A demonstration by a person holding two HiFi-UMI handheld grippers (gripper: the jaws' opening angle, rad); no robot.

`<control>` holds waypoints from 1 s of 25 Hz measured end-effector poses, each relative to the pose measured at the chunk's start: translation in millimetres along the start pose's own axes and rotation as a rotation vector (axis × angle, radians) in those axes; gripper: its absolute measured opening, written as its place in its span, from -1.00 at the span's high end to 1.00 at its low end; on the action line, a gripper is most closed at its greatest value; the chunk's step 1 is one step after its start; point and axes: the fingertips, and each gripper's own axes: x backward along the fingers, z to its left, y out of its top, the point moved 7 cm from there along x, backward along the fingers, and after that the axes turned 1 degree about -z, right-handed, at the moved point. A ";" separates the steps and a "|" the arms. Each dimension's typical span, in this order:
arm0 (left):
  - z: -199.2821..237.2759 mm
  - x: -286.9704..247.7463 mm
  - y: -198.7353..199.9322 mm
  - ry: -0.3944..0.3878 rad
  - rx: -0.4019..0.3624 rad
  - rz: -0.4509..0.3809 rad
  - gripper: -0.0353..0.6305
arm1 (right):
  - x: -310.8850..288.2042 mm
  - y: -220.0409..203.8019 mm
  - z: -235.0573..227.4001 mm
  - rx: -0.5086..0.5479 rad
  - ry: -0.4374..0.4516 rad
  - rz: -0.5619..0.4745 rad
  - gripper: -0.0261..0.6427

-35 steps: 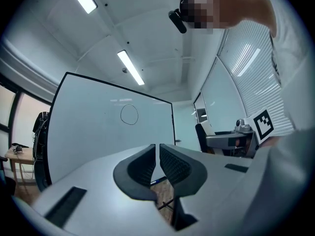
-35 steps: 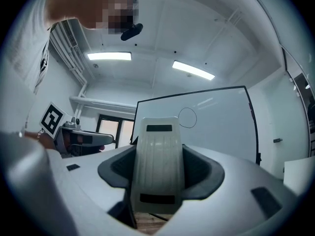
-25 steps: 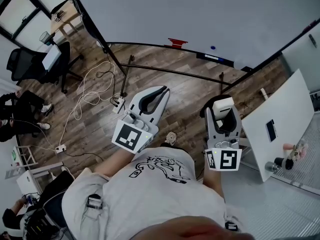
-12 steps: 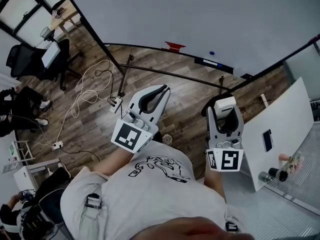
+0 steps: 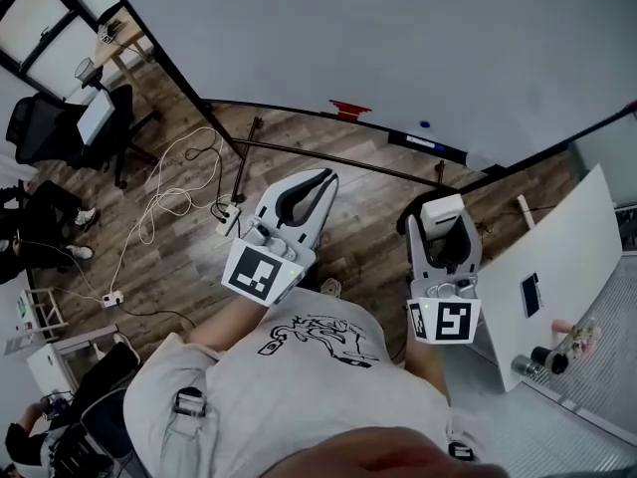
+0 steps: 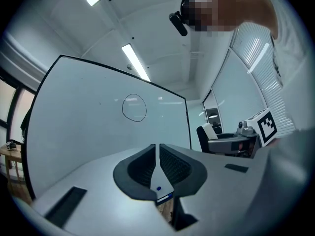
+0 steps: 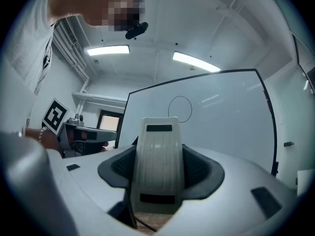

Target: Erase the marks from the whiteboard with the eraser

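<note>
The wide whiteboard [image 5: 328, 38] stands ahead of both claws. The left claw [image 6: 157, 149] is closed on nothing. The right claw [image 7: 158, 154] clamps the eraser [image 7: 156, 132], a pale ribbed block with dark strips at both ends, held clear of the board. One thin black circle [image 7: 179, 108] marks the board.

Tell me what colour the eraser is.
Off-white eraser, black bars; clearest in right gripper view.

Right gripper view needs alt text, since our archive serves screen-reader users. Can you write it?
The right claw is shut on a pale ribbed eraser, and ahead of it stands a whiteboard bearing one hand-drawn circle. Two strip lights glow on the ceiling above.
</note>
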 end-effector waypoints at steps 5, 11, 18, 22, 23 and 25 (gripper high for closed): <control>41.9 -25.4 -2.1 -0.004 0.022 0.005 0.78 | -50.3 -0.9 -4.6 0.020 0.000 0.011 0.15; 92.4 -54.3 -0.4 -0.025 0.020 0.006 0.78 | -110.8 1.1 -7.5 0.043 -0.005 0.003 0.15; 141.2 -76.8 8.4 -0.062 -0.010 -0.006 0.78 | -165.5 8.9 3.6 0.106 -0.019 0.002 0.15; 156.0 -90.7 6.0 -0.077 -0.016 -0.007 0.78 | -181.4 7.9 -0.9 0.120 -0.047 0.008 0.15; 158.0 -93.2 4.8 -0.082 -0.019 -0.004 0.78 | -183.3 7.4 -1.7 0.121 -0.053 0.008 0.15; 160.8 -96.9 3.8 -0.093 -0.017 -0.005 0.78 | -185.9 7.1 -2.2 0.124 -0.063 0.008 0.15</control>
